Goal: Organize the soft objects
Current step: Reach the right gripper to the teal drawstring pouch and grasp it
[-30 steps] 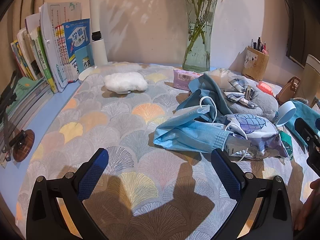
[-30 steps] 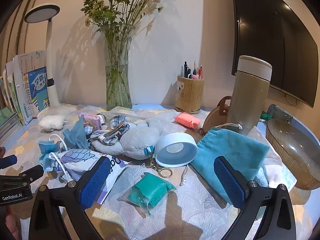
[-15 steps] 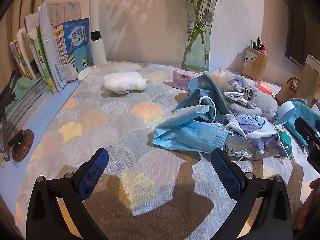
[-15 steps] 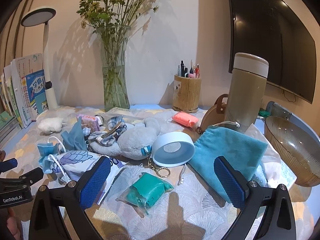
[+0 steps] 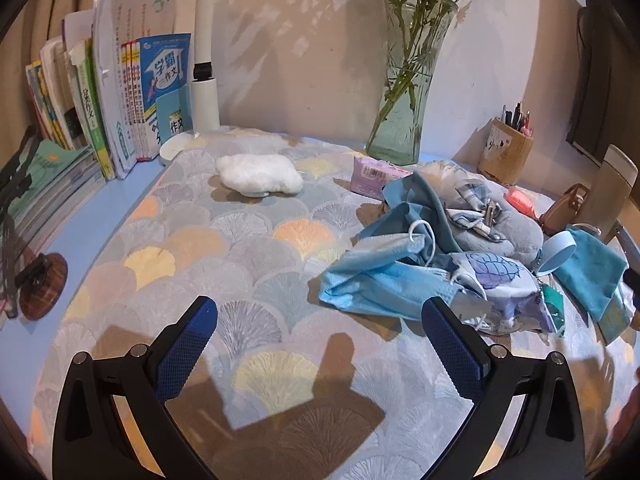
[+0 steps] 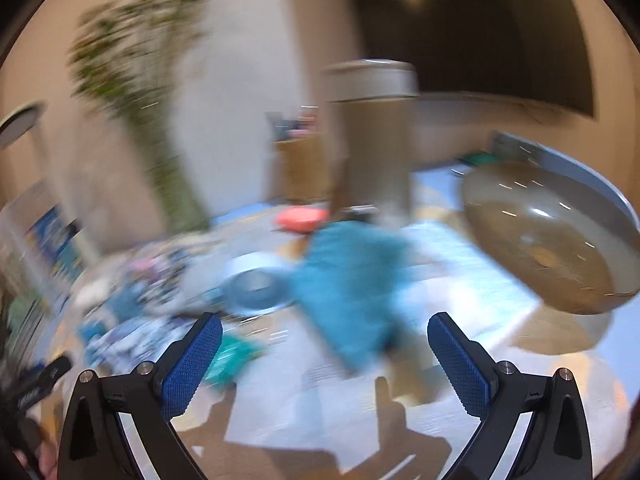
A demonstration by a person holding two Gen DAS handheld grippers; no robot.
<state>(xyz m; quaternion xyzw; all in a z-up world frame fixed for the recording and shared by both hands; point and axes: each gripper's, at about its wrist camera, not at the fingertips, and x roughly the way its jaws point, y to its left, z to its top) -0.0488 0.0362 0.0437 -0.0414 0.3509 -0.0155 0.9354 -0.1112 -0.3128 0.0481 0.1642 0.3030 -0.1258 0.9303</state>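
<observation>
In the left wrist view my left gripper (image 5: 320,322) is open and empty above the patterned cloth. Ahead to the right lies a heap of soft things: blue face masks (image 5: 380,276), a leaf-print pouch (image 5: 500,284), a grey plush toy (image 5: 504,232) and a teal cloth bag (image 5: 588,272). A white fluffy pad (image 5: 260,174) lies apart at the back. The right wrist view is blurred. My right gripper (image 6: 324,338) is open and empty, just short of the teal cloth bag (image 6: 352,280).
Books (image 5: 100,92) and a lamp base (image 5: 204,96) stand at the back left, a glass vase (image 5: 404,92) and a pen holder (image 5: 506,152) at the back. A tan flask (image 6: 372,136) and a brown glass bowl (image 6: 552,240) stand to the right.
The right gripper has swung sharply to the right and forward, which blurs its view; the bowl and teal bag now sit nearer its centre. The left gripper has barely moved.
</observation>
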